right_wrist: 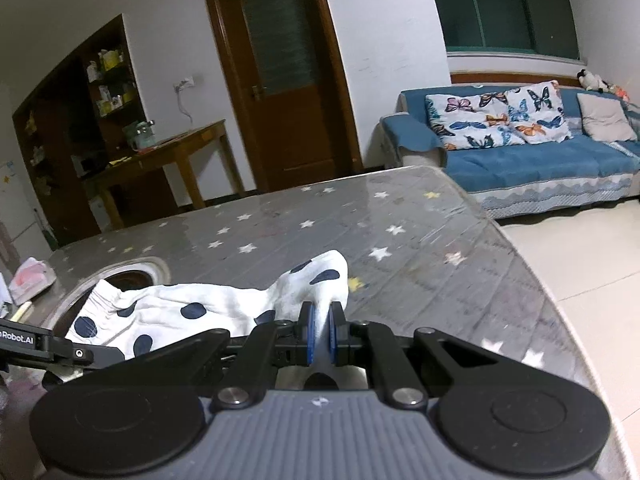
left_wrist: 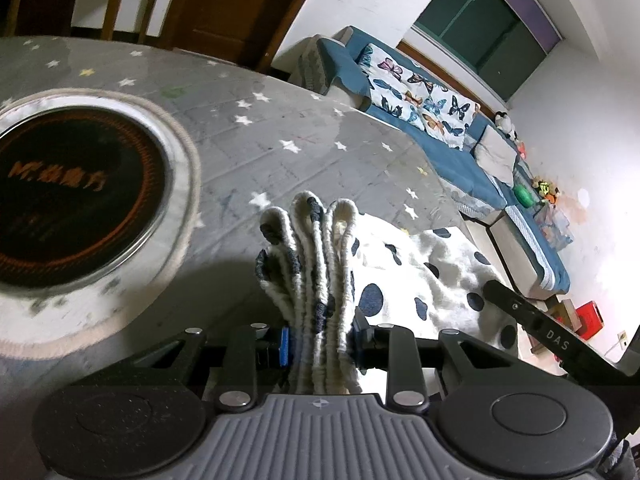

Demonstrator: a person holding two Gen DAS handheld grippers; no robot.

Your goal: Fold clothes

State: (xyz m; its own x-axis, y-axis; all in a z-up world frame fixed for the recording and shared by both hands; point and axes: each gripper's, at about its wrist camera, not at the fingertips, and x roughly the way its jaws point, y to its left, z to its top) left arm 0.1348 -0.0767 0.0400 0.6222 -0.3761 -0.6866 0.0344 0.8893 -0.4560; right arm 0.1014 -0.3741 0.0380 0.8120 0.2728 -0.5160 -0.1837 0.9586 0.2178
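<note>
A white garment with dark blue dots [left_wrist: 432, 276] lies on the grey star-patterned table [left_wrist: 280, 120]. My left gripper [left_wrist: 320, 346] is shut on its bunched elastic waistband [left_wrist: 316, 256], which stands up in folds between the fingers. In the right wrist view the same garment [right_wrist: 168, 308] stretches to the left across the table [right_wrist: 400, 208]. My right gripper [right_wrist: 322, 326] is shut on a corner of it, with cloth pinched between the blue pads [right_wrist: 308, 330]. The other gripper's arm shows at the right edge of the left view [left_wrist: 532, 320] and the left edge of the right view [right_wrist: 36, 346].
A round black cooktop [left_wrist: 76, 192] is set into the table left of the garment. A blue sofa with butterfly pillows [right_wrist: 520, 148] stands beyond the table's right edge. A wooden door [right_wrist: 280, 76], a side table [right_wrist: 160, 160] and shelves [right_wrist: 80, 120] are behind.
</note>
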